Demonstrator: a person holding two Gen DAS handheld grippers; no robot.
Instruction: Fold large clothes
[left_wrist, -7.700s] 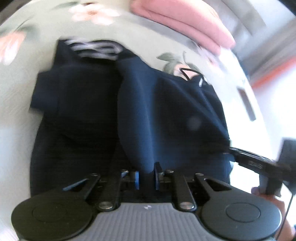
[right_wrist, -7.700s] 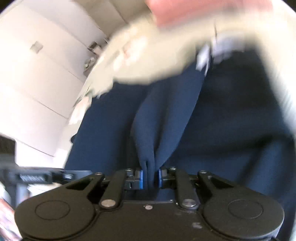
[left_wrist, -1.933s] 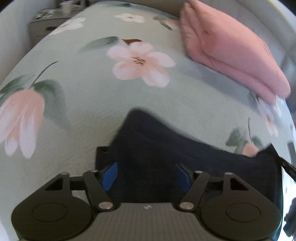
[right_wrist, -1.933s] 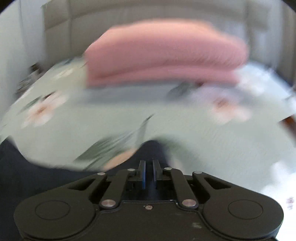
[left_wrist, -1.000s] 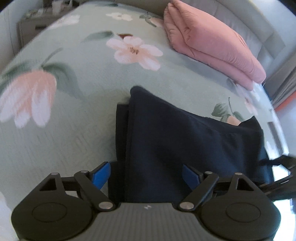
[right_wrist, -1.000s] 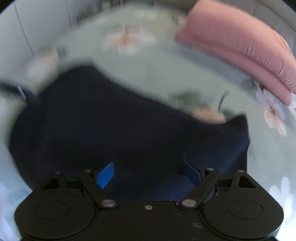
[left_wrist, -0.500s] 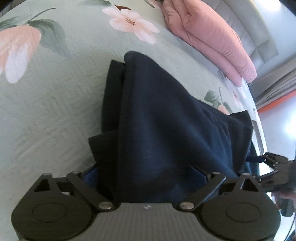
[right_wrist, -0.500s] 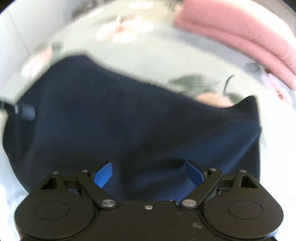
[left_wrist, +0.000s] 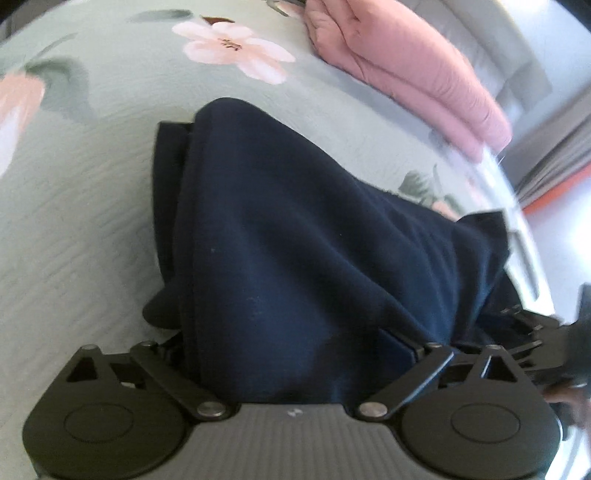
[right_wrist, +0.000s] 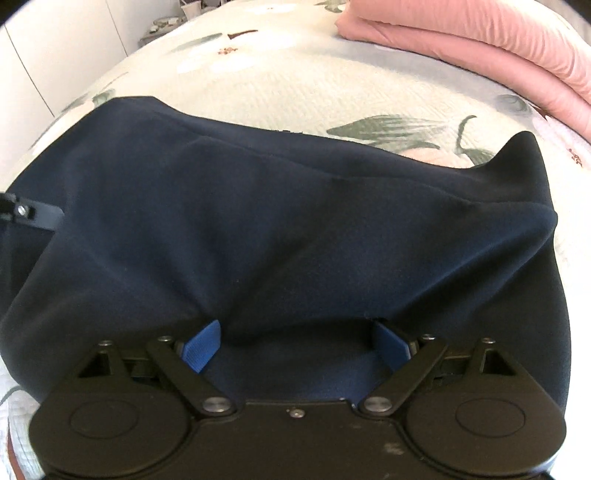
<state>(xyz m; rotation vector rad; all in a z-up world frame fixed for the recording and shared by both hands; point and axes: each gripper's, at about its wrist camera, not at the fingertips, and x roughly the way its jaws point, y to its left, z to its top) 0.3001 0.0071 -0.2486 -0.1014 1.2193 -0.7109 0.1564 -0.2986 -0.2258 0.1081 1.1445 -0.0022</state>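
Note:
A navy garment (left_wrist: 295, 240) lies folded into a thick bundle on the flowered bedspread (left_wrist: 74, 203). My left gripper (left_wrist: 291, 343) stands at its near left end. Its jaws are wide and closing, with the cloth lying between and over the fingers. In the right wrist view the garment (right_wrist: 295, 221) spreads across the middle. My right gripper (right_wrist: 295, 343) is open at its near edge, both blue pads (right_wrist: 203, 345) apart from each other with cloth bulging between them. The right gripper (left_wrist: 535, 332) also shows at the far right of the left wrist view.
A folded pink blanket (left_wrist: 406, 66) lies at the head of the bed, also in the right wrist view as the blanket (right_wrist: 480, 40). The bedspread (right_wrist: 277, 81) runs bare behind the garment. A nightstand (right_wrist: 173, 22) stands beyond the far left corner.
Both grippers have sunk toward the garment's near edge, which now fills more of each view. The left gripper's blue pads have gone under the cloth.

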